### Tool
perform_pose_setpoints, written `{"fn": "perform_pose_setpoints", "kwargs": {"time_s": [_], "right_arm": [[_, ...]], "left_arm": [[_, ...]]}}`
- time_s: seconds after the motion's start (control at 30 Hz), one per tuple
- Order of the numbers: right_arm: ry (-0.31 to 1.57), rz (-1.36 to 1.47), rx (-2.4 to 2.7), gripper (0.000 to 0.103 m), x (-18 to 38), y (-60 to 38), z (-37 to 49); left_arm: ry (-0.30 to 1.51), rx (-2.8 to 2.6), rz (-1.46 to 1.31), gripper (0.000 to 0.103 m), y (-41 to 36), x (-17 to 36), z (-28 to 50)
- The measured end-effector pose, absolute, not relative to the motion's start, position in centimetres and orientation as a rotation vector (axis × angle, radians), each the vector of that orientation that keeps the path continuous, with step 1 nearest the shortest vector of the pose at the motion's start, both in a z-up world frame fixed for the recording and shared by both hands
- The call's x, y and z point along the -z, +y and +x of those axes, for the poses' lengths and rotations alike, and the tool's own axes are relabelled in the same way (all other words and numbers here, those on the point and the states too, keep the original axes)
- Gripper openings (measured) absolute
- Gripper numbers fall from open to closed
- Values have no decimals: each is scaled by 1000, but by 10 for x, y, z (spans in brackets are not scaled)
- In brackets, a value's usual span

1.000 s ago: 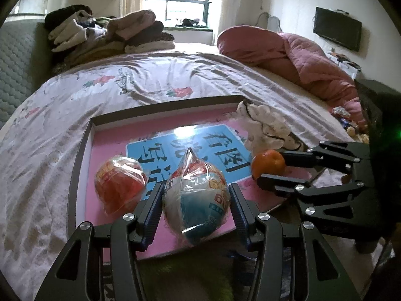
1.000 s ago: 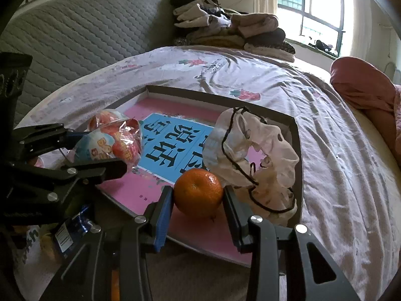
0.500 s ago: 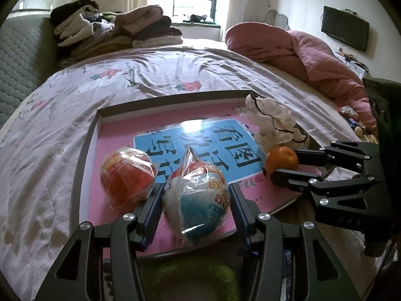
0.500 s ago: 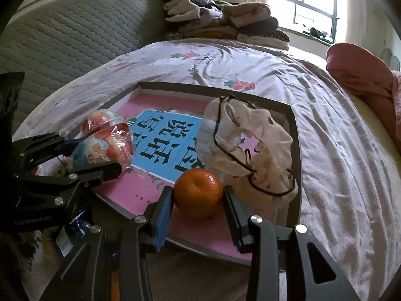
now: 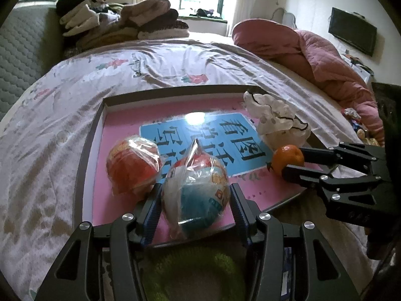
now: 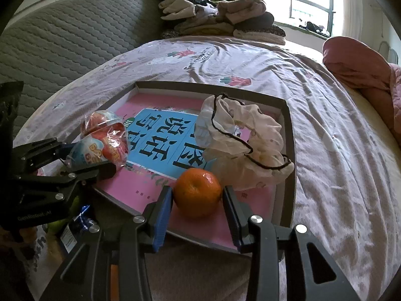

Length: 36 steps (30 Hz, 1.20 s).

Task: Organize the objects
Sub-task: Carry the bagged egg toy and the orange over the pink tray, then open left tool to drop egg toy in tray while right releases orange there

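Note:
A shallow box tray point(image 5: 91, 135) with a pink and blue printed bottom lies on the bed. My left gripper point(image 5: 195, 198) is shut on a wrapped blue-and-white toy egg point(image 5: 198, 200), held over the tray's near edge; it also shows in the right wrist view point(image 6: 97, 150). A second wrapped red egg point(image 5: 132, 165) rests in the tray just left of it. My right gripper point(image 6: 198, 198) is shut on an orange point(image 6: 198, 192), held over the tray's near right part. A crumpled white cloth with black cord point(image 6: 238, 143) lies in the tray behind the orange.
Folded clothes point(image 5: 120, 22) are stacked at the bed's far side by the grey headboard point(image 6: 62, 40). A pink quilt point(image 5: 313, 52) is heaped on the right. A green fuzzy item point(image 5: 195, 276) and small packets point(image 6: 75, 228) lie below the tray's near edge.
Both grippers have moved forward and lower over the tray with their objects still held. The tray contents have not shifted.

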State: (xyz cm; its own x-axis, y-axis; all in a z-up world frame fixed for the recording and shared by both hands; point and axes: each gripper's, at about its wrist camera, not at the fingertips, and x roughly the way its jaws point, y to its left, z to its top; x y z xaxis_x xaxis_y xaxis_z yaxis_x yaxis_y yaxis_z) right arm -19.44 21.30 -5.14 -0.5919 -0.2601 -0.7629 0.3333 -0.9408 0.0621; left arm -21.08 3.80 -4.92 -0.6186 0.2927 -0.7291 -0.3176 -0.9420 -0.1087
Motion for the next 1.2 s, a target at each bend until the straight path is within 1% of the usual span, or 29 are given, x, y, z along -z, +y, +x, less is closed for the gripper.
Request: {"fn": "perform_pose_setpoints", "kwargs": {"time_s": [0.33, 0.5, 0.6, 0.67, 1.2], "right_arm": [[108, 1202, 2540, 41, 50, 216, -191], [109, 1202, 2538, 41, 50, 216, -191], [109, 1204, 2539, 41, 49, 218, -189], [102, 1205, 2539, 41, 48, 219, -188], [106, 1200, 2529, 41, 42, 217, -181]], "left_arm": [[16, -2558, -1180, 54, 30, 49, -211], [43, -2577, -1191, 54, 30, 47, -209], [33, -2577, -1202, 55, 28, 46, -208], [28, -2582, -1209, 58, 26, 45, -208], [-11, -2572, -1209, 61, 19, 37, -201]]}}
